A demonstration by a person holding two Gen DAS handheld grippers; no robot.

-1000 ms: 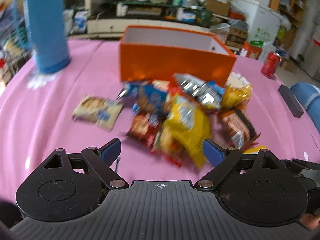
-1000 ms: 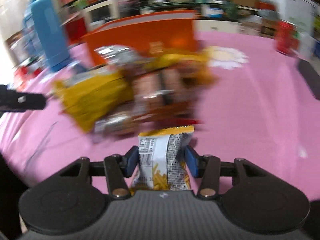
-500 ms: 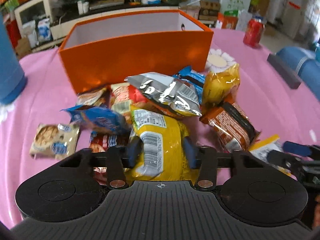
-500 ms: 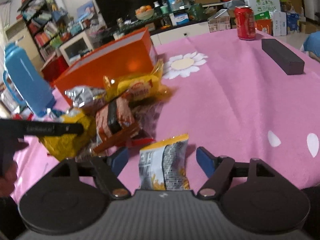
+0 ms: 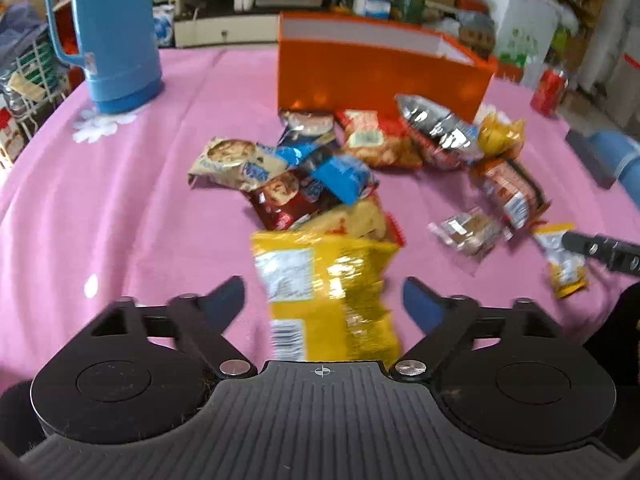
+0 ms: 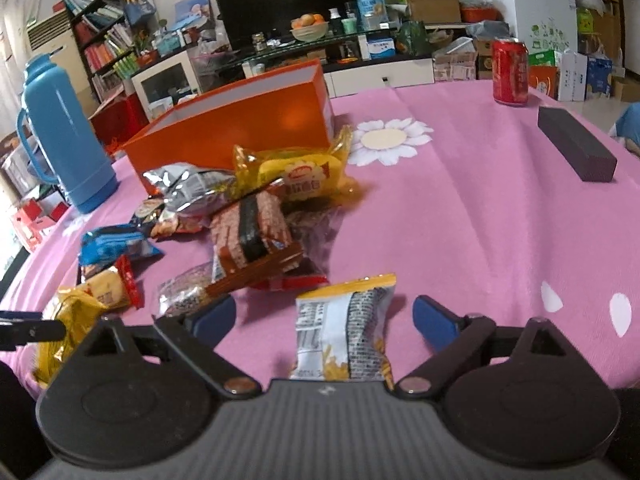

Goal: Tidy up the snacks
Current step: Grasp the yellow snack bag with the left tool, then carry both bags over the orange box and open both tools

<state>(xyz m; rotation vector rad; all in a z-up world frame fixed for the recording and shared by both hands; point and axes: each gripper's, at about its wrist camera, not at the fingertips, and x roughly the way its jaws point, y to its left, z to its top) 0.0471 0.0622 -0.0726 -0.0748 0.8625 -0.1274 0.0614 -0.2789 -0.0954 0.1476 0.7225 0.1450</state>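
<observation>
We are mid-sort on the pink desk [image 6: 500, 208], with loose snacks still spread in front of the orange box [image 5: 380, 68] and none visibly inside it. Our left gripper [image 5: 322, 300] has its fingers spreading apart around the big yellow bag [image 5: 328, 292], which lies between them without either pad pressing on it. Our right gripper [image 6: 322, 320] is likewise opening, and the small yellow-and-grey packet [image 6: 346, 328] sits flat between its fingers, untouched. We judge that both packets lie released near the front edge, perhaps grouped there. The next move calls for choosing another packet from the pile and bringing the fingers down squarely on it. The left view alone shows the cookie pack [image 5: 236, 160] and the blue wrapper [image 5: 336, 168] on the pile's left side, and the full blue flask [image 5: 116, 32]. The right view alone shows the clear yellow bread bag [image 6: 300, 172] plainly, the brown striped bar [image 6: 252, 236] beside it, the red can [image 6: 510, 70] and the dark block [image 6: 576, 148] well apart to the right.
</observation>
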